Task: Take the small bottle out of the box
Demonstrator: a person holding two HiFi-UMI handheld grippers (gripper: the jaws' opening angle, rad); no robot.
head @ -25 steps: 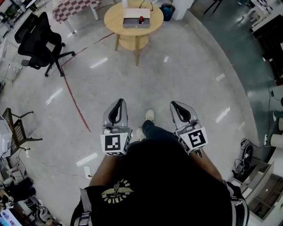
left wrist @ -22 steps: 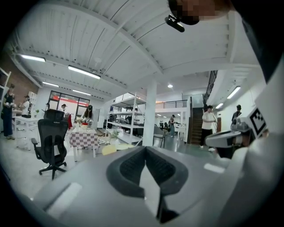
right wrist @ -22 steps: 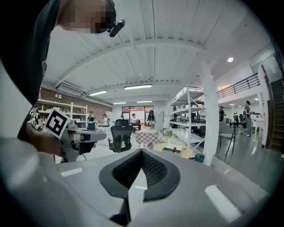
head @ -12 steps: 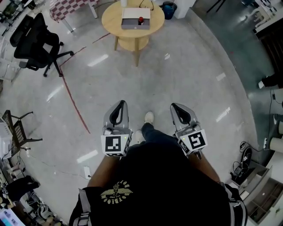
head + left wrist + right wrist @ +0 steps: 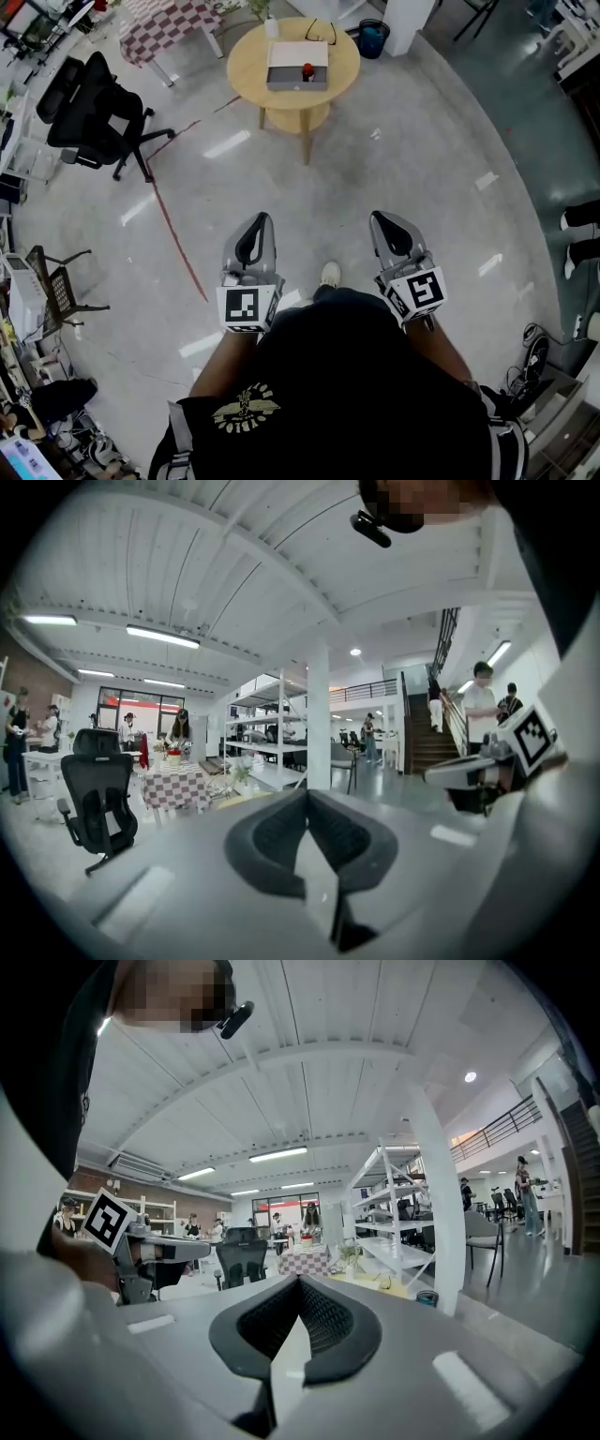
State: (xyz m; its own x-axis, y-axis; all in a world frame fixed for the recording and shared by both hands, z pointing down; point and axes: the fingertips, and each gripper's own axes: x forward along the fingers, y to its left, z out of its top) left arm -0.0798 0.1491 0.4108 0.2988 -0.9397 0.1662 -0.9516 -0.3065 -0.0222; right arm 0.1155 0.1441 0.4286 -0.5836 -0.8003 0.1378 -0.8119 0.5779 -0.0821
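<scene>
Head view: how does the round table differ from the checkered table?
The round table has a plain pale wooden top; the checkered table wears a red and white check cloth. The round table shows whole; the checkered table is cut by the picture's top edge. The round table bears a box; the checkered table's visible part bears none. Both stand on the shiny grey floor.

The table (image 5: 247,58) is yellow, the box (image 5: 286,67) white, the chair (image 5: 97,116) black.
</scene>
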